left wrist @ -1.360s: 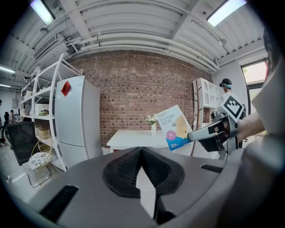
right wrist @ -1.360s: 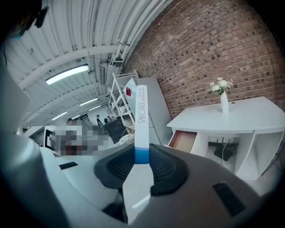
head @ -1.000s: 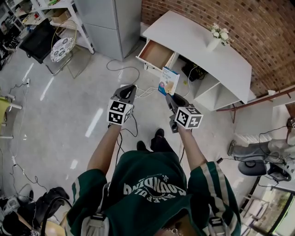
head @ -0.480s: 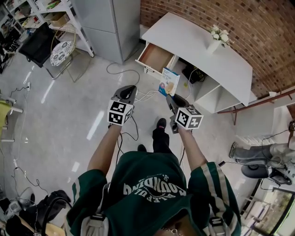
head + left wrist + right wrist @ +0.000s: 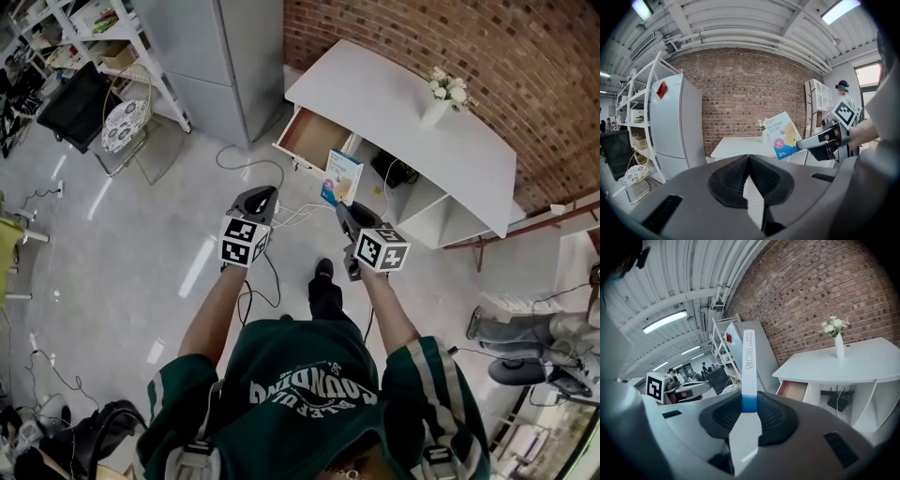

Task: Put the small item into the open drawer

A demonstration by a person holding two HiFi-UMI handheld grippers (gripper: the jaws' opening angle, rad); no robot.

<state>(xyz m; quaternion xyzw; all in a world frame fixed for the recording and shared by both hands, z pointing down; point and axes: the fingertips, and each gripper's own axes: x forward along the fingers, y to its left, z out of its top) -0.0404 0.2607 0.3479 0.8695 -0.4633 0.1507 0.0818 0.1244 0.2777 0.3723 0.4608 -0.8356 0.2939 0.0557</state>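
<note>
My right gripper [image 5: 343, 205] is shut on a flat white-and-blue bandage box [image 5: 340, 177], held upright by its lower edge; the right gripper view shows the box [image 5: 749, 371] edge-on between the pads. The left gripper view shows the box [image 5: 783, 135] from its printed face. My left gripper [image 5: 268, 193] is shut with nothing between its pads [image 5: 749, 176]. Ahead stands a white desk [image 5: 403, 103] against a brick wall, with its wooden-lined drawer [image 5: 313, 138] pulled open at the left end. Both grippers hang over the floor, short of the drawer.
A white vase with flowers [image 5: 441, 96] stands on the desk. Cables [image 5: 251, 155] trail on the floor in front of the drawer. A grey cabinet [image 5: 225, 56] stands left of the desk, a wire chair [image 5: 127, 98] and shelves further left. The desk's open compartments [image 5: 431, 192] lie right of the drawer.
Both grippers and the box have moved forward toward the desk; the desk and drawer now sit closer in the head view. Neither gripper's jaws changed.
</note>
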